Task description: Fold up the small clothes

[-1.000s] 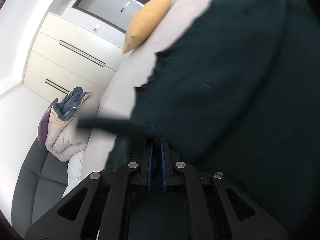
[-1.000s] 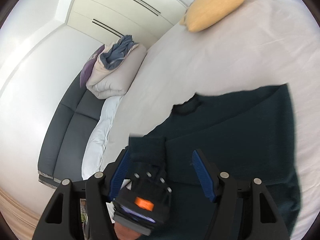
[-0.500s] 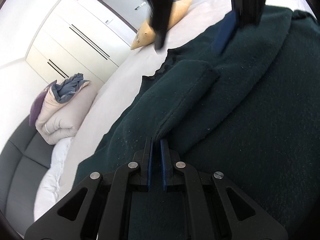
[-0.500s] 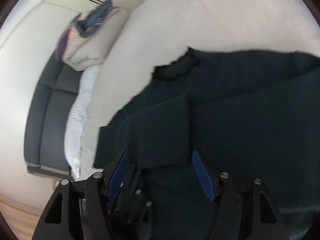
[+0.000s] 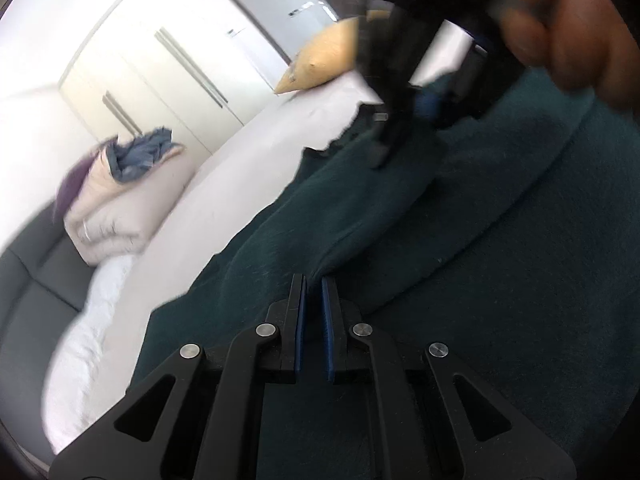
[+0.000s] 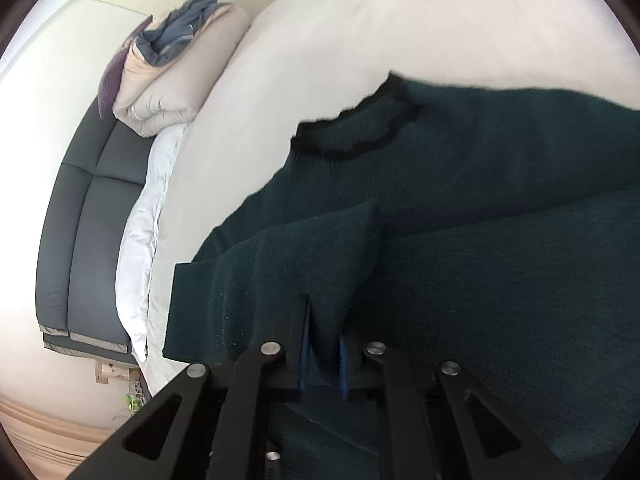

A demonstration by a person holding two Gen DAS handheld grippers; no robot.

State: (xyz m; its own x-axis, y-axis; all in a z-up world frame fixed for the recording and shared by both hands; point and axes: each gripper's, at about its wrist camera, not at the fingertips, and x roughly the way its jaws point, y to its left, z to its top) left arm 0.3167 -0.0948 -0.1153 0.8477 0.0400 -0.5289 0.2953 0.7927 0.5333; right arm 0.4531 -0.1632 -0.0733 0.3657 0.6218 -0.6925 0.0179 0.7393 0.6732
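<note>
A dark green knit sweater with a black neck trim lies on the pale bed sheet. One sleeve is folded across the body. My right gripper is shut on this sleeve's fabric. In the left wrist view the sweater fills the right side and the folded sleeve runs away from my left gripper, whose pads are shut on the sleeve's near edge. The right gripper and the hand holding it show blurred at the top of that view.
A yellow pillow lies at the far end of the bed. A folded beige duvet with blue clothes on top sits on a dark grey sofa. White wardrobes stand behind.
My right gripper has closed on the folded sleeve; it was open before. My left gripper carried the sleeve over the sweater's body and stays shut on its edge.
</note>
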